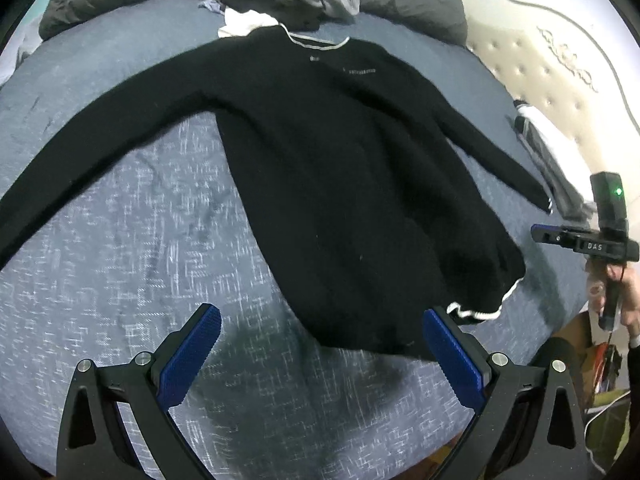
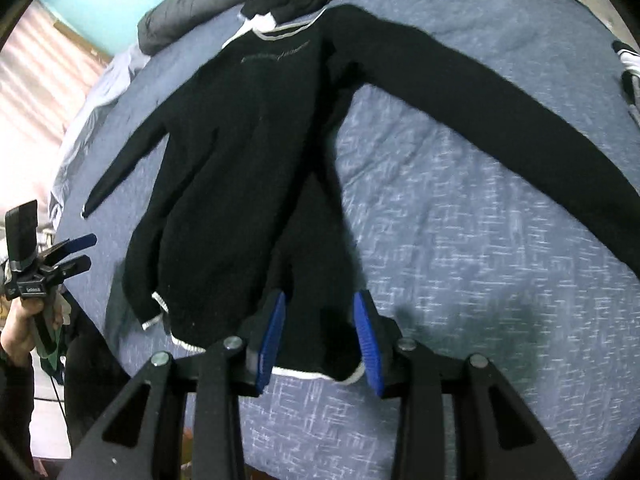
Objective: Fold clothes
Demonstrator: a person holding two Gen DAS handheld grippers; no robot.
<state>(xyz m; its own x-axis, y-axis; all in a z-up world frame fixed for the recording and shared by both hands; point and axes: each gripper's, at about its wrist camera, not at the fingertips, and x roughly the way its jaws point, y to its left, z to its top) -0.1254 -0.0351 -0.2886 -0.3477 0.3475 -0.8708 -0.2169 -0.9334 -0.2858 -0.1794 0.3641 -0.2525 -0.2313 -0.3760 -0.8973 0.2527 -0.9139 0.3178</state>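
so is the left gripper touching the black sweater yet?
Apart. The left wrist view shows the left gripper open over bare blue bedspread, with the black sweater hem lying beyond its fingers.

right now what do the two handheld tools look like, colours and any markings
Both are black, with two angled fingers held by silver round bolts and lined with ribbed blue pads. The left tool and the right tool match. Seen from the left wrist, the right tool's body carries an upright black block with a green light, white lettering and a thin dangling cable. The person's sleeve is dark.
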